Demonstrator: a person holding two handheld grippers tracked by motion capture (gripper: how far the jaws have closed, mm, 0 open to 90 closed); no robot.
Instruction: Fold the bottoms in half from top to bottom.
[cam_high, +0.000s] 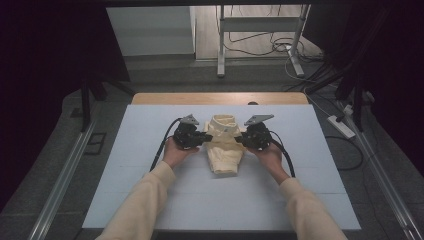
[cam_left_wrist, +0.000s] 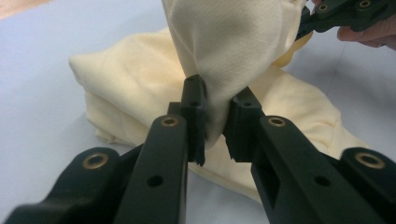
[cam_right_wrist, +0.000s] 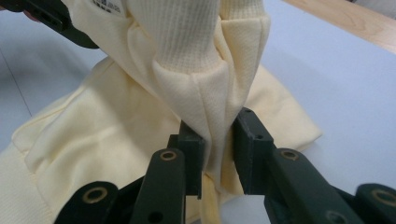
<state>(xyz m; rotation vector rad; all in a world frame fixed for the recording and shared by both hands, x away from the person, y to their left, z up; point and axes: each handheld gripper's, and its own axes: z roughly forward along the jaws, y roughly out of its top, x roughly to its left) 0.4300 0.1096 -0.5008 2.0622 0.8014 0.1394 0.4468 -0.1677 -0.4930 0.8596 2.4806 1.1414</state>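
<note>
A person is sitting at a table covered by a pale blue-grey mat (cam_high: 150, 165), with both forearms in cream sleeves (cam_high: 145, 200) reaching in from the bottom of the high view. Each hand is holding a black two-jaw gripper, and the two grippers are facing each other across a folded pale yellow garment (cam_high: 224, 150) that is lying near the middle of the mat. The left gripper (cam_high: 204, 136) is pinching the garment's left upper edge, and the right gripper (cam_high: 241, 140) is pinching its right upper edge, so the collar end is being held up between them while the lower part is resting on the mat. In the left gripper view, the jaws are standing narrowly apart with a bunched fold of the cloth (cam_left_wrist: 224, 60) pressed between their pads, and the other gripper (cam_left_wrist: 345, 14) is showing at the top right corner beside a hand. In the right gripper view, the jaws are likewise closed on a gathered pleat (cam_right_wrist: 210, 112) of the yellow fabric, just below a ribbed knit band (cam_right_wrist: 182, 32), with the rest of the garment lying in folds beneath. A strip of wooden tabletop (cam_high: 220, 98) is showing beyond the mat's far edge.
</note>
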